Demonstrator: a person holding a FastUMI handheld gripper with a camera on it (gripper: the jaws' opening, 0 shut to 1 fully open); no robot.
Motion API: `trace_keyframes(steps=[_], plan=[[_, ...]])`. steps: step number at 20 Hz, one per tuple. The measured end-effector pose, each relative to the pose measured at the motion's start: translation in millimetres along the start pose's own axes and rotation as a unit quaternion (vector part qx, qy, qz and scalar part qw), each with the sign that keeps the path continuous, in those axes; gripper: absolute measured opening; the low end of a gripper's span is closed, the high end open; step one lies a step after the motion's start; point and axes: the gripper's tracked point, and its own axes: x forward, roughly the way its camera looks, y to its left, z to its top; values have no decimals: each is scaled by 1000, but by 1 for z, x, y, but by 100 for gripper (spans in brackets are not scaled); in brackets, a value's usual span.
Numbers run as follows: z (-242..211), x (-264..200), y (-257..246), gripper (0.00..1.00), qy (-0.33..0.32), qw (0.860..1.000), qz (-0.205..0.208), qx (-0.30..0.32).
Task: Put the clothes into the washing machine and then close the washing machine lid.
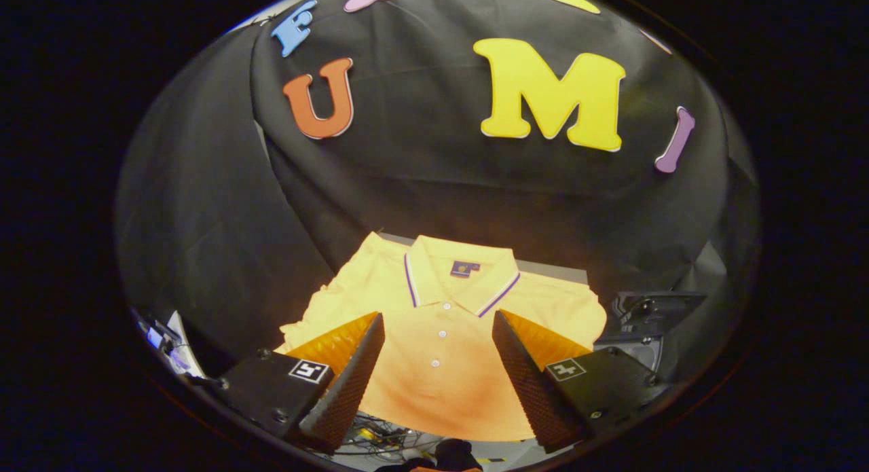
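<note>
A yellow polo shirt [441, 322] with a purple-and-white trimmed collar and a row of white buttons lies spread flat, collar toward the booth wall. My gripper [438, 333] hovers above its chest, standing open, the two dark ribbed fingers [353, 377] wide apart on either side of the button placket. Nothing is held between them. The shirt's lower hem runs below the fingers.
A grey surface edge [550, 267] shows behind the shirt's right shoulder. A dark device or stand [645, 322] sits just right of the shirt. Tangled cables [380, 438] lie on the floor below the hem. Some small gear [163, 339] is off to the left.
</note>
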Motion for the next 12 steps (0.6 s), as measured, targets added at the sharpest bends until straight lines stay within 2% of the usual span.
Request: trace_keyframes(steps=[2,4,12], plan=[[-6,14,4,100,45,999,1,-8],[-19,28,12,100,97,995,17,11],[-39,60,-4,100,222,974,-26,30]])
